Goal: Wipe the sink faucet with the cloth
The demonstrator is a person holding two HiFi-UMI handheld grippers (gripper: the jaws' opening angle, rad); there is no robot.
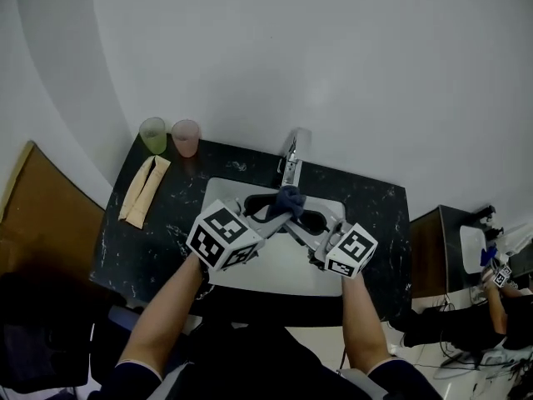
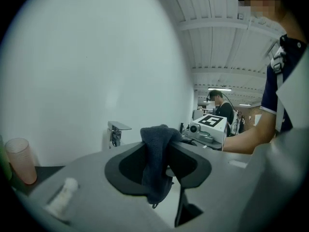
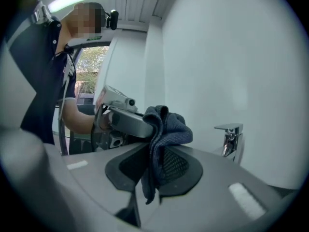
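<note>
Clamping the cloth (image 1: 291, 197), left gripper (image 1: 277, 212) and right gripper (image 1: 298, 222) meet over white sink (image 1: 275, 267).

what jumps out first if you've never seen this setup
The dark blue cloth stands out, pinched from both sides by the left gripper and right gripper over the white sink, just in front of the chrome faucet. At the counter's back left corner stand a green cup and a pink cup.

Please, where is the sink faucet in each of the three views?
Head view: faucet at centre, behind the sink.
Left gripper view: faucet left of centre, beyond the jaws.
Right gripper view: faucet right of centre, beyond the jaws.
Shared landmark: the cloth, between the jaws in both gripper views, below the faucet in the head view.
</note>
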